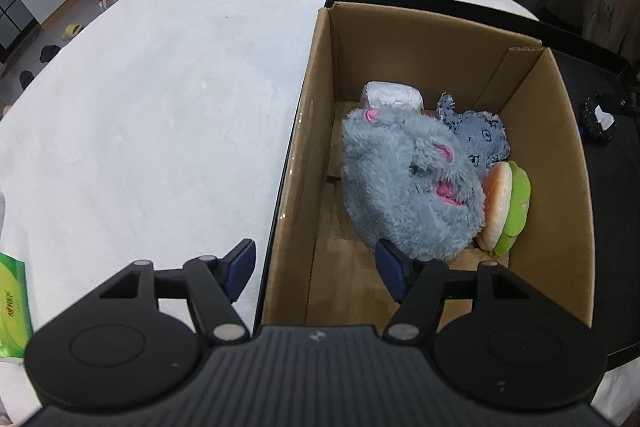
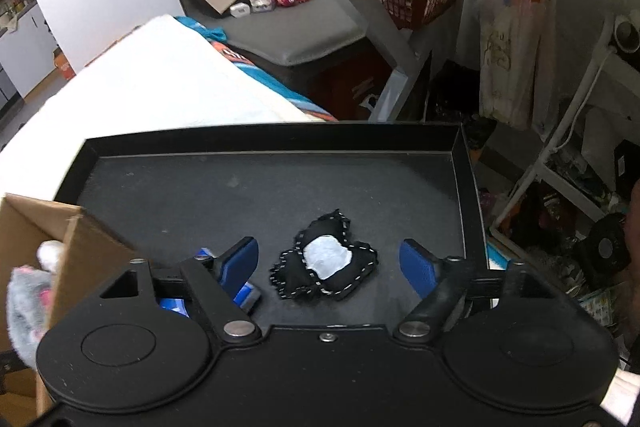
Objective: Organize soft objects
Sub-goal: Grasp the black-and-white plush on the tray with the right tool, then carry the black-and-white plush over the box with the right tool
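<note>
The cardboard box (image 1: 448,75) is the landmark here; it stands on the black tray (image 2: 280,195), at the edge next to the white cloth (image 1: 168,99). Inside the box, the big fluffy gray toy (image 1: 404,183) fills the middle; a white wrapped bundle (image 1: 392,97) sits behind it against the far wall; a blue-gray knitted toy (image 1: 480,139) is squeezed beside it; a soft burger (image 1: 506,207) leans on its side, touching the gray toy, near the right wall of the box.

The left gripper (image 1: 316,269) hangs over the near left wall of the box; its jaws stand apart with nothing in them; one finger is outside the box and one is inside, just by the gray toy; the toy looks let go.

The right gripper (image 2: 328,265) is outside the box, to its right, over the bare tray; its jaws are wide apart and empty; the little black and white soft toy (image 2: 326,259) lies flat on the tray right between the two fingers, but the pads do not seem to touch it yet.

So the step in hand looks like picking up this last small toy; next, the right gripper likely needs to go down a bit, squeeze the toy gently around its middle, lift it over the box wall, and drop it into the free spot at the front of the box; a blue thing (image 2: 244,295) lies under the left finger and could get in the way.
</note>
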`<state>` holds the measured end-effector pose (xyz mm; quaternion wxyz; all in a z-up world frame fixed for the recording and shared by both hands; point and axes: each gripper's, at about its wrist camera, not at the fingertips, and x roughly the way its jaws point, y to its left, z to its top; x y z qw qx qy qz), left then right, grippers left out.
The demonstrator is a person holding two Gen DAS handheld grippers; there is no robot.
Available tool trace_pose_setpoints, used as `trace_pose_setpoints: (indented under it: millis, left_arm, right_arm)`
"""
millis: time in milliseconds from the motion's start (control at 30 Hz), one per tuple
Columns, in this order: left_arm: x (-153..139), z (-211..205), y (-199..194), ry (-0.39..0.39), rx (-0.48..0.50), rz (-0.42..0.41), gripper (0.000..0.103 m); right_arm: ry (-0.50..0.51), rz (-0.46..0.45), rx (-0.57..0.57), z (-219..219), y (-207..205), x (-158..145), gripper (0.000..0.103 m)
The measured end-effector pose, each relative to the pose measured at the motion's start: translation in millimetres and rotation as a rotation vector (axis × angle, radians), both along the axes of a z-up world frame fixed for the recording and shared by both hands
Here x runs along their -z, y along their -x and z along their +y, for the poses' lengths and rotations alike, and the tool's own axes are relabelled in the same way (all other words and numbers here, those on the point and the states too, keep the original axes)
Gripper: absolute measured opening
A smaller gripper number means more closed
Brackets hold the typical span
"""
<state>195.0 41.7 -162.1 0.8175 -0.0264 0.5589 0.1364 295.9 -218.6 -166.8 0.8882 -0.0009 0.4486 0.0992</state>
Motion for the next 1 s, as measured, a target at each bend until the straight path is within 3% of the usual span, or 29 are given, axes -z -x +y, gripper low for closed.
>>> trace_pose_setpoints:
  millis: [200,400,467,533,600,767,1000]
  left_arm:
    - [3.9,-7.3,-3.6,-0.048,0.003,0.026,0.065]
    - [7.3,-17.4,-4.6,-0.091,0.023,0.044,0.066]
    - [7.5,-19.4,-4.5,-0.097,0.025,0.046,0.066]
    - [8.0,-20.6,-4.6,-0.097,0.026,0.045,0.066]
    - [8.9,-19.2,-4.2,-0.092,0.024,0.046,0.066]
    - [11.2,-15.9,-0.9,-0.076,0.016,0.053,0.066]
    - [6.8,-14.0,4.2,-0.061,0.017,0.04,0.066]
  right_arm:
    - [-0.055,0.024,0.006,-3.3,-6.6,23.7,0.077]
    - [-0.027,-0.009,-0.006,4.7,-6.1,32.8,0.078]
    - [0.019,-0.028,-0.015,8.3,-3.8,32.9,0.066]
    - [0.062,-0.032,-0.025,10.2,-1.2,31.3,0.046]
    - [0.03,-0.011,-0.028,5.4,1.3,28.2,0.037]
    - [0.0,0.007,-0.012,-3.4,12.7,22.0,0.026]
    - [-0.009,0.016,0.005,-8.1,28.8,13.6,0.023]
